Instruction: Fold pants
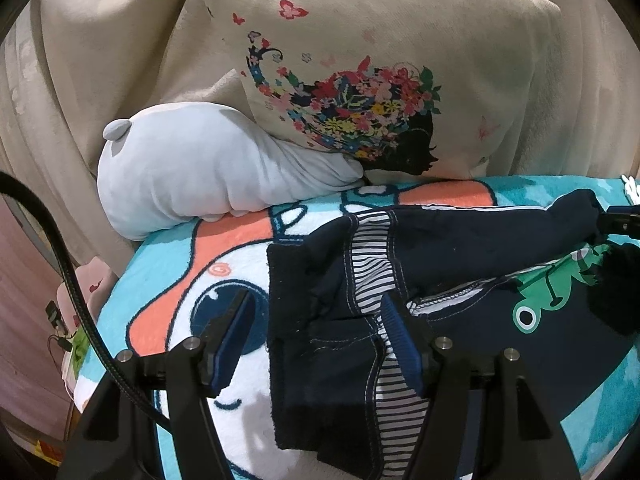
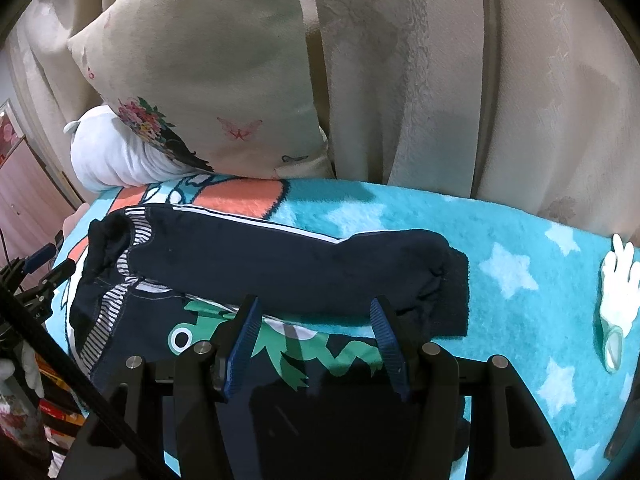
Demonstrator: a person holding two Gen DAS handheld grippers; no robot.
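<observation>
Clearly both grippers, left gripper (image 1: pixel 316 340) and right gripper (image 2: pixel 316 340), stand wide, holding nothing; closing ahead could pinch only 1 layer of the pants (image 2: pixel 248 256), skewing the fold.

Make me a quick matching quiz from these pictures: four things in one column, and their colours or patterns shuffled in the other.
Things:
1. pants
2. blanket
3. cushion
4. plush toy

Descriptions:
A. beige with butterflies and flowers
B. plain white
C. dark navy with striped trim
D. turquoise with pale stars

Pairs: 1-C, 2-D, 3-A, 4-B
</observation>
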